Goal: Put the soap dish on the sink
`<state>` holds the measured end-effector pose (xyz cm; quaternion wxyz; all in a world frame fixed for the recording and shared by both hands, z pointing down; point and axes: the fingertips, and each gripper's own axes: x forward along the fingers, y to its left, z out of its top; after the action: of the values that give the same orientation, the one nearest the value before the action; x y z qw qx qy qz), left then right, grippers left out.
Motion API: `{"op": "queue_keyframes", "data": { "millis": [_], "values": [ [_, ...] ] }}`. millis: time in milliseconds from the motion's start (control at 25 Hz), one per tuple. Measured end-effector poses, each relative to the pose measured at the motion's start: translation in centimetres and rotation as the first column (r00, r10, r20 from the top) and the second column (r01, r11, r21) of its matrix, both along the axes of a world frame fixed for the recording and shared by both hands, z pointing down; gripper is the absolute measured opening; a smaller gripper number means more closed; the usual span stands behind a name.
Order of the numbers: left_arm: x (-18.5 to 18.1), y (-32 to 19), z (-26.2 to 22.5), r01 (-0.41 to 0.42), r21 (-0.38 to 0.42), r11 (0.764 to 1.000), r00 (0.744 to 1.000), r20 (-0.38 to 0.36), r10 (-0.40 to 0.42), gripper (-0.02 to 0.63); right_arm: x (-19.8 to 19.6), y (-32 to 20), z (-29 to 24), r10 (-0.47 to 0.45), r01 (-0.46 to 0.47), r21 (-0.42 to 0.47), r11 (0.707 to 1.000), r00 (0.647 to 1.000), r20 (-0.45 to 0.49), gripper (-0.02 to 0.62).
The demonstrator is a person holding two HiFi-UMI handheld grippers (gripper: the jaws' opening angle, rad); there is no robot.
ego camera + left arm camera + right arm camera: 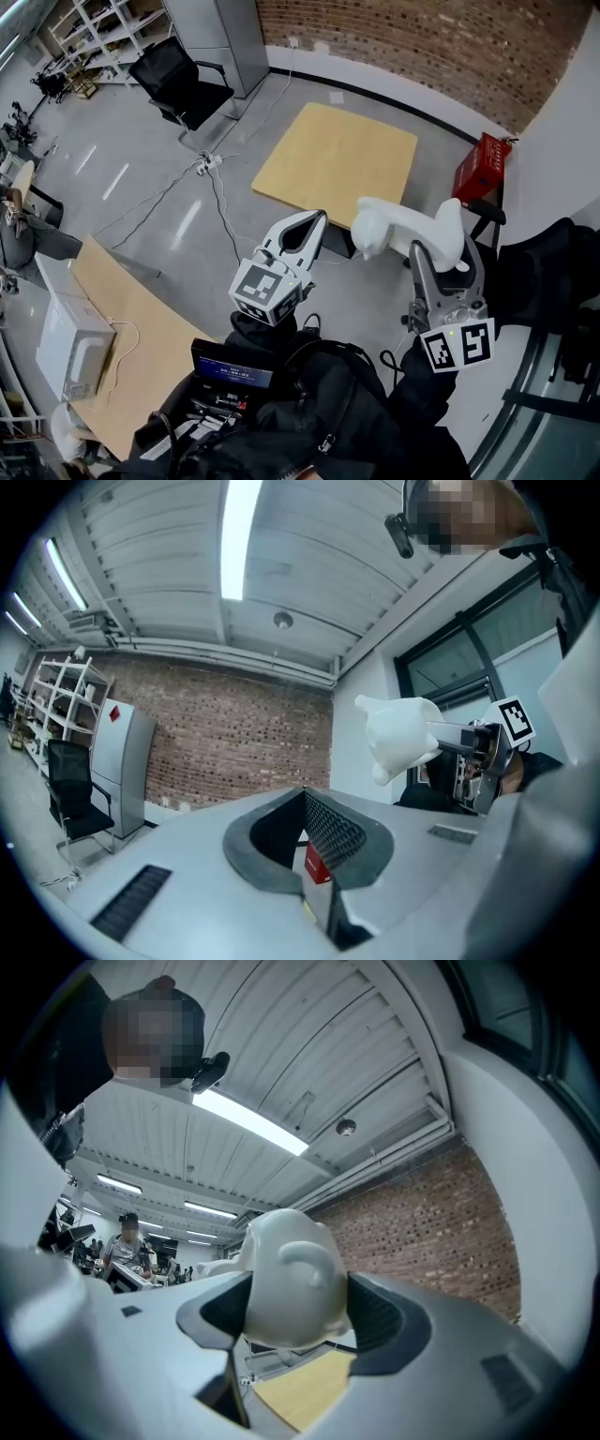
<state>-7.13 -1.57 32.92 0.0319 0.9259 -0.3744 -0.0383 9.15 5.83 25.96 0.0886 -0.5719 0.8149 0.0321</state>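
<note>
The soap dish (398, 228) is a white, rounded, animal-shaped piece. My right gripper (442, 249) is shut on it and holds it out level in front of me. In the right gripper view the soap dish (291, 1274) fills the space between the two pads of the right gripper (295, 1309). My left gripper (314, 225) is just left of the dish, its fingertips touching, with nothing held. In the left gripper view the soap dish (398, 735) hangs up to the right of the left gripper (305, 810). No sink shows in any view.
Below me on the grey floor lie a square wooden tabletop (337, 155), a red crate (481, 169) by the white wall and loose cables (211, 169). A black chair (183, 84) stands at the back left. A white box (70, 347) sits on a wooden desk (141, 328) at left.
</note>
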Motion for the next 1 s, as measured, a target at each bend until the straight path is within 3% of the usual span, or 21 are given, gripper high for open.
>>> {"op": "queue_keyframes", "data": {
  "millis": [360,680,1000],
  "values": [
    [-2.0,-4.8,1.1,-0.043,-0.032,0.999,0.999,-0.008,0.043,0.0,-1.9,-4.5,0.7,0.045,-0.045,-0.034,0.998,0.999,-0.004,0.318],
    [-3.3,-7.2,3.0,-0.034,-0.081,0.996,0.999,-0.016,0.032,0.0,-2.8,-7.3,2.2,0.044,-0.044,-0.086,0.995,0.999,0.004,0.318],
    [-4.0,-9.6,3.0,0.017,-0.079,0.997,1.0,0.0,-0.017,0.0,-2.3,-10.5,3.2,0.018,-0.017,-0.105,0.994,1.0,0.009,0.318]
  ]
}}
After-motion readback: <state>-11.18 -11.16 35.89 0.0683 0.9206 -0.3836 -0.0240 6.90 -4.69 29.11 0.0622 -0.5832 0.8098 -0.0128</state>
